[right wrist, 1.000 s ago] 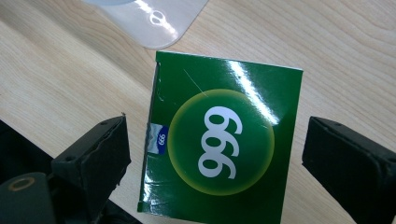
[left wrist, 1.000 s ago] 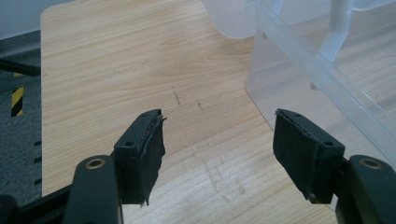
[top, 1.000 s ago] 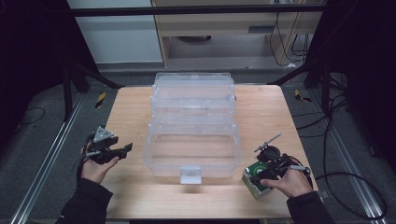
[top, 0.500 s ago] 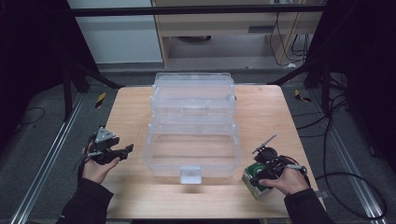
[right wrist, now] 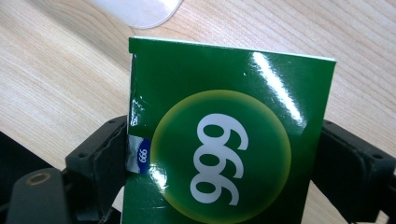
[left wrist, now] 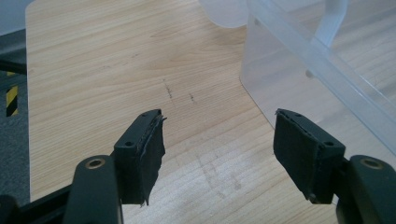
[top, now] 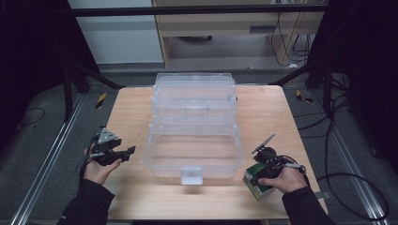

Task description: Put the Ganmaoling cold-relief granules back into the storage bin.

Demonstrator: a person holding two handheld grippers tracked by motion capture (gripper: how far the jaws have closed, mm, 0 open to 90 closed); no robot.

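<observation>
Right gripper (top: 259, 177): jaws pinching green "999" box (right wrist: 224, 140), sitting at the wooden table (top: 267, 108) front right. Left gripper (left wrist: 219, 140): jaws spread, hovering left of clear plastic tiered box (top: 193, 126).

Glossy green cardboard box (right wrist: 229, 140) printed "999": lower part cut off by the right gripper view's bottom edge. Clear plastic storage bin (left wrist: 322, 74): cropped at the left gripper view's right edge.

Dim surroundings, table (top: 131, 117) evenly lit; glare streaks on green box (right wrist: 233, 135); gripper views sharp.
</observation>
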